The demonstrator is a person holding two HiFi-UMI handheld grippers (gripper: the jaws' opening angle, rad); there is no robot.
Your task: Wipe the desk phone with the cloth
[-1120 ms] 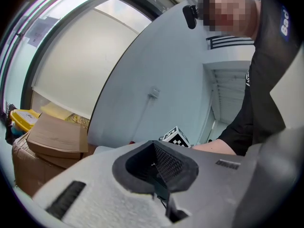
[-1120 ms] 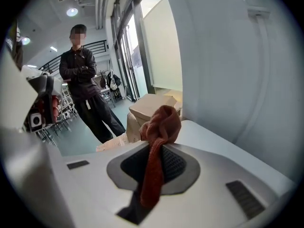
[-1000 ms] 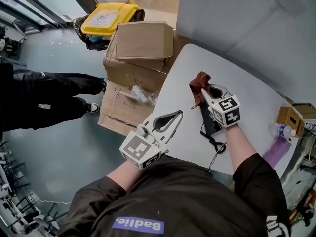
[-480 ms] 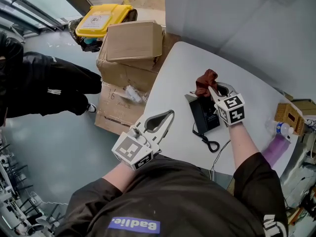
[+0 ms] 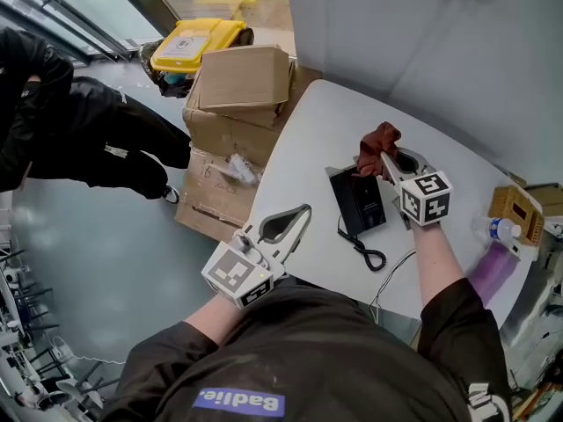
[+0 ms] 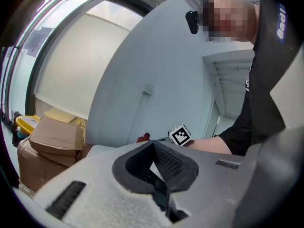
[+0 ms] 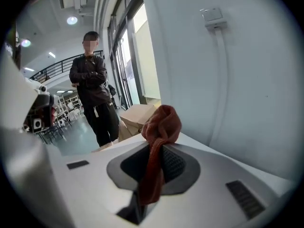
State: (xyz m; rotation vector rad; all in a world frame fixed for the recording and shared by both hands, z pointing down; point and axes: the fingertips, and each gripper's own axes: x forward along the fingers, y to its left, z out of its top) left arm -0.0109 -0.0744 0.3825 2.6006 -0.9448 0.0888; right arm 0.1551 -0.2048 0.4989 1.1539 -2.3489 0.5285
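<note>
The black desk phone (image 5: pixel 358 202) lies flat on the white table (image 5: pixel 317 121), its curly cord (image 5: pixel 368 253) trailing toward me. My right gripper (image 5: pixel 385 156) hovers just past the phone's far right corner, shut on a rust-red cloth (image 5: pixel 378 141) that bunches up above the jaws; the same cloth (image 7: pixel 163 122) hangs between the pads in the right gripper view. At the table's near left edge my left gripper (image 5: pixel 302 212) is held shut with nothing in it, apart from the phone. The left gripper view shows its closed jaws and the right gripper's marker cube (image 6: pixel 180 135).
Cardboard boxes (image 5: pixel 246 82) and a yellow bin (image 5: pixel 195 40) sit on the floor beyond the table's left side. A person in black (image 5: pixel 88 134) stands at the left. A small cardboard box (image 5: pixel 515 209) and a water bottle (image 5: pixel 498 229) rest at the table's right end. A wall backs the table.
My right gripper has carried the cloth right and away, off the phone, which now shows whole. The person in black has come further into view. The left gripper has hardly moved.
</note>
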